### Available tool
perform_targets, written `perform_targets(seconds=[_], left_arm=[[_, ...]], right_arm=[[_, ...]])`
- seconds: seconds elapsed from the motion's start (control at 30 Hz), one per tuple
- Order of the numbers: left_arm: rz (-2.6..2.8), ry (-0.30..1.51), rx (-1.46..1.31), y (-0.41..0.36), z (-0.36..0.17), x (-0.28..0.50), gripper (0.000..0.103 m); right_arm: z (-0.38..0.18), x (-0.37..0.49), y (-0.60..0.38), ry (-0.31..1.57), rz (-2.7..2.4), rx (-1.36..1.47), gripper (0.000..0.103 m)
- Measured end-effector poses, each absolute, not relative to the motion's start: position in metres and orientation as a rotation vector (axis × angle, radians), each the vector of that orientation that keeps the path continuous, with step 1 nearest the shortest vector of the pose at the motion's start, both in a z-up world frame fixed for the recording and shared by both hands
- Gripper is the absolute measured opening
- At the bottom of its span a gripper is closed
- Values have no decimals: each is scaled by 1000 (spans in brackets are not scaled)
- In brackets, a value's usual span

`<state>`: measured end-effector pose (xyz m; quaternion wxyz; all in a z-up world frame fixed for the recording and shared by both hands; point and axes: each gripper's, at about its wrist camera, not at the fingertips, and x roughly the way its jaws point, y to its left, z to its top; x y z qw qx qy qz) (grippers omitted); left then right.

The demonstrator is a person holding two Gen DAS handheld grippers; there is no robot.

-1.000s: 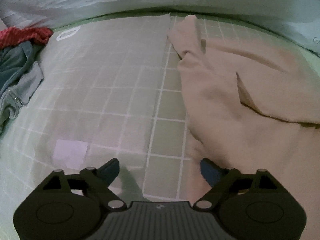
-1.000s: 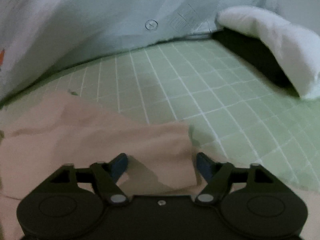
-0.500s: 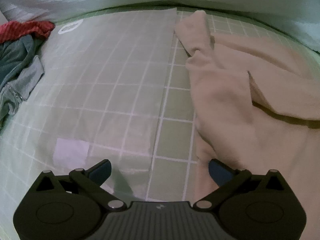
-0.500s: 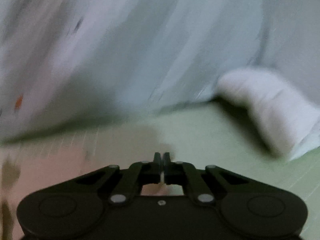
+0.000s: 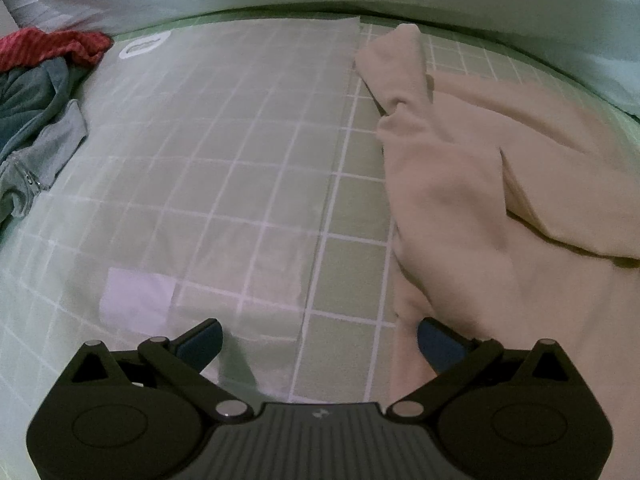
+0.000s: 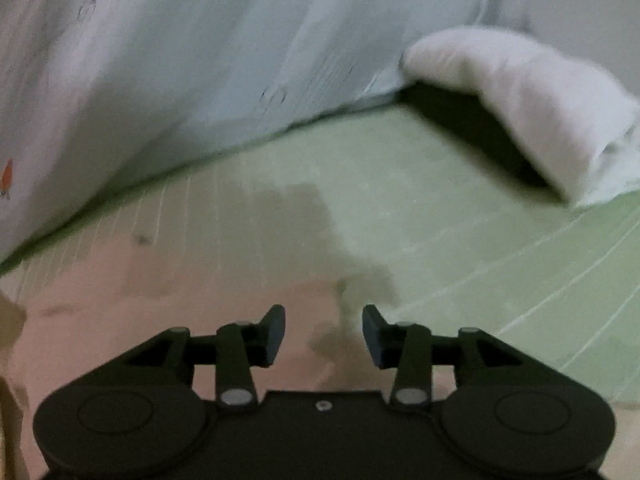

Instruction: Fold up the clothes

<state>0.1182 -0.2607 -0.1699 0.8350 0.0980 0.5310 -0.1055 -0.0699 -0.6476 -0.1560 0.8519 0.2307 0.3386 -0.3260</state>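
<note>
**A:** One beige garment [image 5: 480, 208] fills the right side of the left view, on the green mat [image 5: 352, 216].

**B:** Yep. Left gripper [image 5: 320, 344] gapes wide, empty. Right gripper [image 6: 324, 336] is opening, nothing between; blurry there.

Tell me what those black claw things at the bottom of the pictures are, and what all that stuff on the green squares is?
Those are grabbers a person holds, one in each hand. Each has a camera looking out along its two fingers, so each picture is one grabber's own view. The left gripper is wide open and holds nothing. The right gripper is opening with nothing pinched between its fingers; its picture is blurry. Both look down at a green squared mat. On it lies a crumpled beige garment waiting to be folded. Far left sit a red cloth and a grey-blue garment. A white cloth lies at the back.
</note>
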Motion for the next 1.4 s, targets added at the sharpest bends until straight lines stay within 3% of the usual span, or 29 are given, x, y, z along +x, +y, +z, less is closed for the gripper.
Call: perform_targets(seconds=[0.03,0.17,0.2,0.23,0.27,0.3,0.6,0.83,1.17,1.4], left_arm=[[-224,1126,209,-261,-170,118,103],[-227,1127,210,-260,-170,118,103],[-227,1127,210,-260,-169,118,103],[-226,1127,210,-260,-169,118,103],[-225,1126,211,-260,-169,118,103],[-223,1126,211,-260,-169,117,103],[-223,1127,201,-260,-168,116,103],[-225,1140,191,-259,-167,118,103],[-342,1082,-56,-244,-126,155,83],[-541,1069,-163,-288,-140,219,82]], right_arm=[[-159,-67,-646,723,-686,484,52],[-168,-58,-642,746,-672,476,52],[-168,-56,-643,749,-656,469,40],[-168,-54,-642,757,-640,454,16],[-167,-52,-641,764,-625,439,7],[-165,-50,-641,766,-612,424,4],[-90,-80,-662,472,-796,328,3],[-125,-78,-676,599,-784,409,3],[-145,-81,-681,678,-795,416,4],[-160,-81,-690,717,-823,469,4]])
